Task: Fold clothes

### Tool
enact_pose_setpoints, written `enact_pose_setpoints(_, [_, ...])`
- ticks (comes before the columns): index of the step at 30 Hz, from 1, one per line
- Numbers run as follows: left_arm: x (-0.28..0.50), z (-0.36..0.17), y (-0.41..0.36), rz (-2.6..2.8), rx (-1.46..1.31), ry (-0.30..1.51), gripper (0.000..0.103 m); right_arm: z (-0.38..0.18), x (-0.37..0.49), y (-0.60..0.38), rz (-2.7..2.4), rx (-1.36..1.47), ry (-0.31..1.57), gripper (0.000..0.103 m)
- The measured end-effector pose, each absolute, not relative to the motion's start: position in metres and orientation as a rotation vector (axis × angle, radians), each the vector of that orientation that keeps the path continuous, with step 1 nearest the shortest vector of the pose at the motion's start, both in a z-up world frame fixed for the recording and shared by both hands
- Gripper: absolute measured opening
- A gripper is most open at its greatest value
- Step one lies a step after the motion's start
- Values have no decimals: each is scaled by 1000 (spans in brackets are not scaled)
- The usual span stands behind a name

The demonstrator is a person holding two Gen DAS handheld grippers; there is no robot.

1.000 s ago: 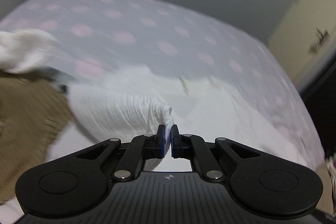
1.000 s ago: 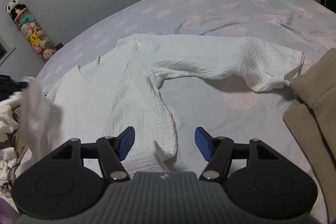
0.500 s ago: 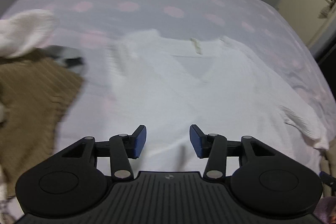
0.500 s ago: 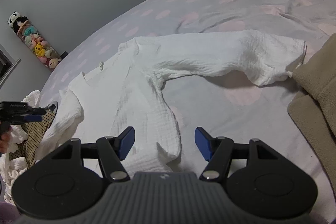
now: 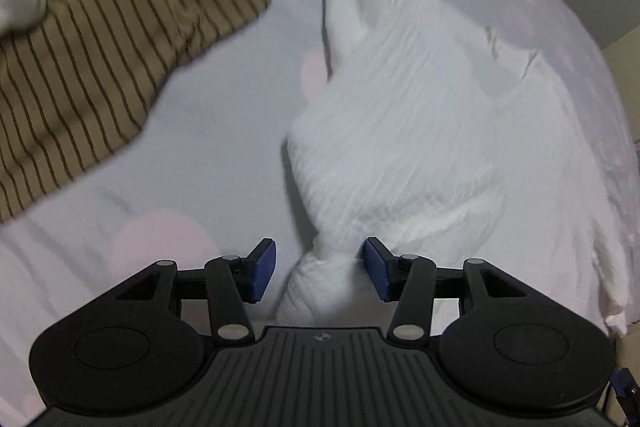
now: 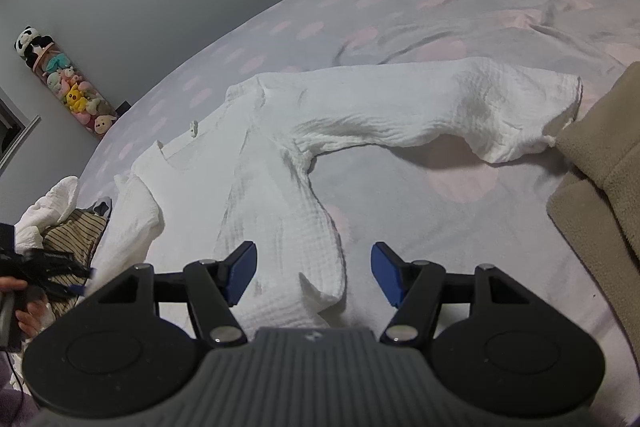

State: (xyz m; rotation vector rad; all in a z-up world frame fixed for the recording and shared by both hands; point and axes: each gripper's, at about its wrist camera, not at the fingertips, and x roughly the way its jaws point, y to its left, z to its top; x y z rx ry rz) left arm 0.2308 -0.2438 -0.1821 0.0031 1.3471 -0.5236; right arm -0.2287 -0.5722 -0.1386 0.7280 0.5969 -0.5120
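Sleeve cloth that the left gripper [image 5: 316,271] pinched a second ago now lies loose between its jaws, which have just been opening and stand spread over the twisted cuff. The white shirt [image 6: 256,167] lies flat on the dotted bedsheet [image 6: 400,7], collar away, right sleeve stretched sideways toward the tan fleece [image 6: 600,187]. The right gripper [image 6: 314,273] hovers unchanged, jaws spread over the hem.
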Motion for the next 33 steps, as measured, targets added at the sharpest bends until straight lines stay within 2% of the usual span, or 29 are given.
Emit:
enact_pose_setpoints(3, [228,-181,-242,-494,-49,1353,42,-139,-229,-572,-513,725,601,67])
enact_pose_setpoints(4, [228,-179,-241,-497,-69,1357,29,-139,-229,-572,-514,726,601,67])
enact_pose_setpoints(5, [228,-176,-239,-498,-85,1357,24,-139,-228,-572,-514,727,601,67])
enact_pose_setpoints(8, [226,-159,-231,-505,-92,1313,17,-139,-228,-571,-516,727,599,67])
enact_pose_setpoints(26, [268,3,-162,-310,150,854,14,-137,-230,-569,-519,721,589,67])
enact_pose_setpoints(30, [289,24,-126,-187,163,814,14,-137,-229,-569,-520,717,597,67])
enact_pose_setpoints(33, [308,20,-107,-127,182,829,14,-137,-228,-569,-522,710,610,67])
